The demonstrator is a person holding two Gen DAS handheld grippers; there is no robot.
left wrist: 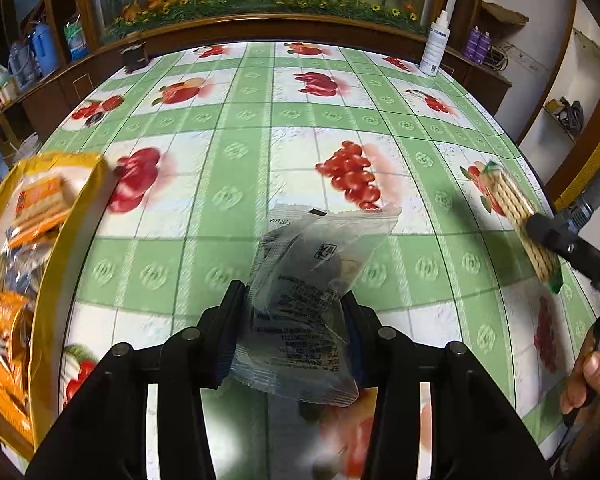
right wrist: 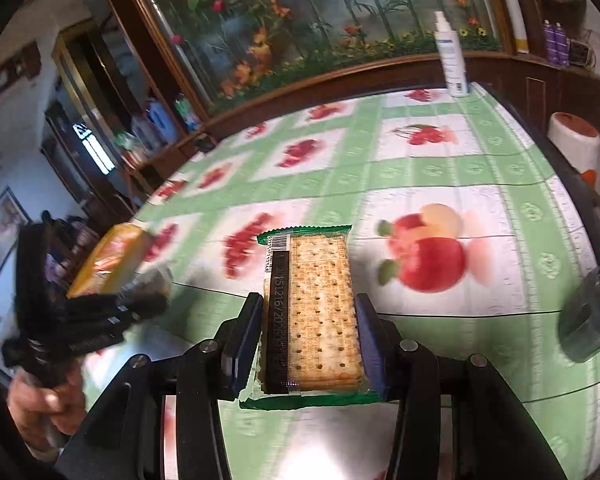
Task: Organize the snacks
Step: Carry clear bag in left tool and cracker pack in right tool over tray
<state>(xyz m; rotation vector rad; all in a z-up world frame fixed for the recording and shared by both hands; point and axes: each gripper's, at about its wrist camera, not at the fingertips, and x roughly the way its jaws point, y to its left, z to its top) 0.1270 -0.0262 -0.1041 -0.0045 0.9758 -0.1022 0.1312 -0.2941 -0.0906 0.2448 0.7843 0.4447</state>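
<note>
Nearest, the left gripper (left wrist: 296, 312) had its fingers (left wrist: 230, 332) pinched on a clear wrapper (left wrist: 304, 300), partway closed, pads pressing its sides. The pack hung off the counter (left wrist: 260, 160) w/ its far end sticking out past the tips; prob. gripped near one end so it could be dropped in end-first. No earlier look, so I couldn't say how it got there.

The right gripper (right wrist: 308, 332) was likewise clamped on a cracker pack (right wrist: 312, 308), fingers (right wrist: 246, 336) about pack-width apart, squeezing the long edges. Held flat & lengthwise, barcode strip up, clear of the cloth; that grip looked chosen so the crackers wouldn't snap.

Off to the left side sat a yellow box (left wrist: 66, 216) w/ orange & other packs already inside, i.e. the collecting spot as I judged it. The wrapper was near its rim, the cracker pack well apart on the opposite side. A hand (left wrist: 588, 380) showed on the right tool's handle.

Further back the counter was bare up to a white spray bottle (left wrist: 434, 46) at the far edge, upright, prob. nothing to do w/ the job. Behind it stood a glass case w/ fake flowers.
</note>
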